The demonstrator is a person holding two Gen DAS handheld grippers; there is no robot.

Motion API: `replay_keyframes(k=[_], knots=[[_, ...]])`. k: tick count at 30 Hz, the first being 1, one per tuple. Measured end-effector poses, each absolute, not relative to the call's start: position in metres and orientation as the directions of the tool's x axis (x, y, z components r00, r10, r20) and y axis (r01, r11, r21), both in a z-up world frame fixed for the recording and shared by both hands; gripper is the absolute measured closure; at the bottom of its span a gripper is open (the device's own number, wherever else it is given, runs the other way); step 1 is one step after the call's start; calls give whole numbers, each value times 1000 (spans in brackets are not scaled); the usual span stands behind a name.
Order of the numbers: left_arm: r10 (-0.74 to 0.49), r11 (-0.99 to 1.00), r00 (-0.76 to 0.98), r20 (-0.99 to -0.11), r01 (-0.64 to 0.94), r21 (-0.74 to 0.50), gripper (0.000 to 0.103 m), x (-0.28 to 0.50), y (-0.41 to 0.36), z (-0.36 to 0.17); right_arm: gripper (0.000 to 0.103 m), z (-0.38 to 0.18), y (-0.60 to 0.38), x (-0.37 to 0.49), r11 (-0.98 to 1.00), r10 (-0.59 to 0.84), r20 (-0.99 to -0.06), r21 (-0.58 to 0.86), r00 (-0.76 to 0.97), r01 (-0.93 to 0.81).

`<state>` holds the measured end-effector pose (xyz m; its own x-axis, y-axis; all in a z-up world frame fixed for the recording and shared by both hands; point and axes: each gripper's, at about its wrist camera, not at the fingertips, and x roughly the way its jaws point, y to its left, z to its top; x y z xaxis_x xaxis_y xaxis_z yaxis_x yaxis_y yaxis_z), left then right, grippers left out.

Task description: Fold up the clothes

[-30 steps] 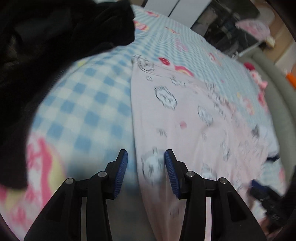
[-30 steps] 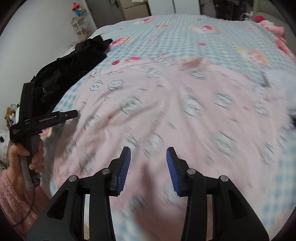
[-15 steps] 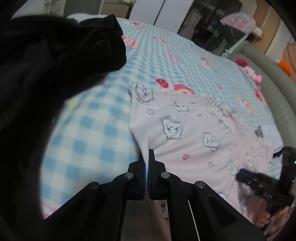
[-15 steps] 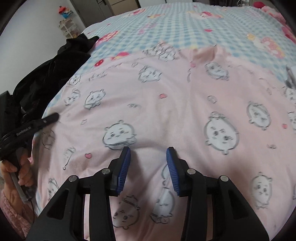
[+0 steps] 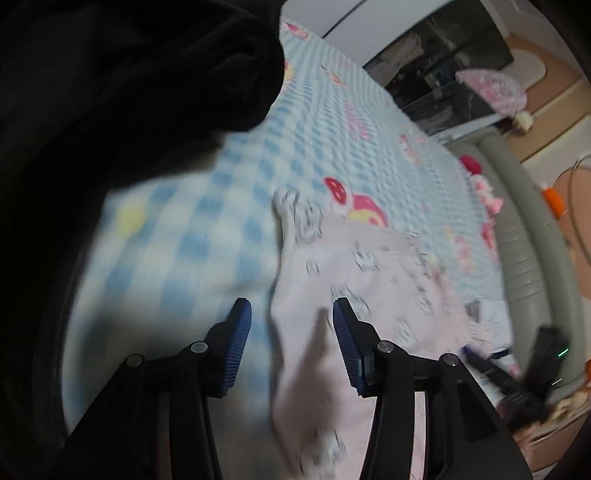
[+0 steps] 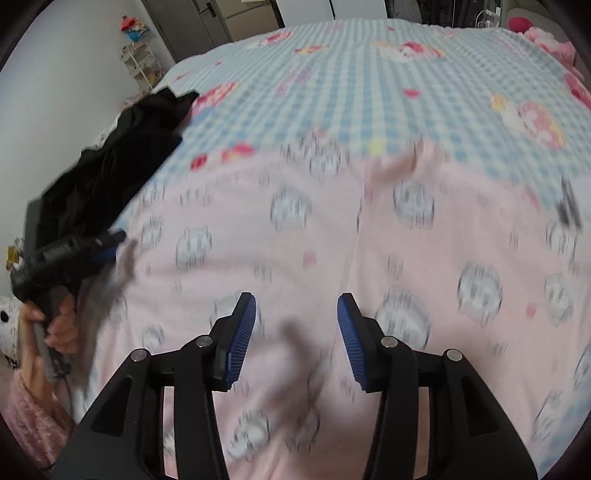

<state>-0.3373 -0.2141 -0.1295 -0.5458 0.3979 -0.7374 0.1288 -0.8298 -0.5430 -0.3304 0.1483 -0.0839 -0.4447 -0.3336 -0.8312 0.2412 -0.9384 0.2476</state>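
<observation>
Nearest to us, in each wrist view, we see two blue ribbed pads on black fingers spread wide apart with nothing between them: the left tool [image 5: 291,332] stands open over the near left edge of the garment, and the right tool [image 6: 296,325] stands open above its middle. We count one pink garment [image 6: 332,240], printed with small grey-white cartoon animals and a few pink hearts, lying spread flat on the bed [image 6: 369,92]; a seam or fold runs down its middle in the right wrist view, and the motion blur keeps us from telling whether either tool touches the cloth. In the left wrist view the garment's left edge [image 5: 369,295] runs away from between the fingers toward a far corner, with bare blue-and-white checked sheet just beside it on the left. In the right wrist view we see one hand [image 6: 55,325], in a fuzzy pink sleeve [image 6: 26,413], gripping the handle of the left tool at the garment's left border. In the left wrist view the other tool shows as a dark blurred shape at the lower right. Farther back, one heap of black clothing [image 6: 122,158] lies at the left side of the bed, apart from the pink garment. Beyond it the checked sheet with pink cartoon prints stretches on, and we make out a small white shelf rack [image 6: 142,66] against the far wall and pink plush toys [image 6: 546,33] at the far right corner, too blurred to count.
</observation>
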Motion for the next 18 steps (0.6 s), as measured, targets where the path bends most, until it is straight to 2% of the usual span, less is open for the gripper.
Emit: replay_keyframes(k=[4,6,7,8,11,13,14,16,18], knots=[[335,-892,-543,-770,80,-445,55,-370,-194,-126,49,-98,136,-390,-951,-284,-863,198,-418,237],[320,-903,-540,-778,76,-424,59,-377,-193,-127,49,-109,129,-422,-957,-253,-880,168,-401,235],[313,-907,-540,-781,75,-415,80,-381,-193,-128,49,-114,125,-437,-960,-237,-889,153,-393,235],[298,-913,-543,-785,77,-400,96,-383,-193,-128,49,-119,122,-453,-962,-221,-896,137,-384,234],[285,-917,-572,-769,70,-392,98,-382,-197,-122,50,-136,110,-496,-964,-180,-919,94,-352,249],[265,-925,-601,-754,64,-376,98,-381,-199,-112,74,-143,102,-500,-947,-197,-918,87,-345,309],[255,-928,-615,-746,61,-367,98,-381,-200,-107,97,-141,98,-501,-940,-205,-911,82,-357,330],[230,-937,-639,-734,58,-343,98,-384,-200,-102,98,-128,97,-498,-939,-217,-885,74,-413,337],[210,-946,-610,-764,72,-317,98,-393,-198,-113,99,-123,98,-500,-946,-219,-866,76,-450,316]])
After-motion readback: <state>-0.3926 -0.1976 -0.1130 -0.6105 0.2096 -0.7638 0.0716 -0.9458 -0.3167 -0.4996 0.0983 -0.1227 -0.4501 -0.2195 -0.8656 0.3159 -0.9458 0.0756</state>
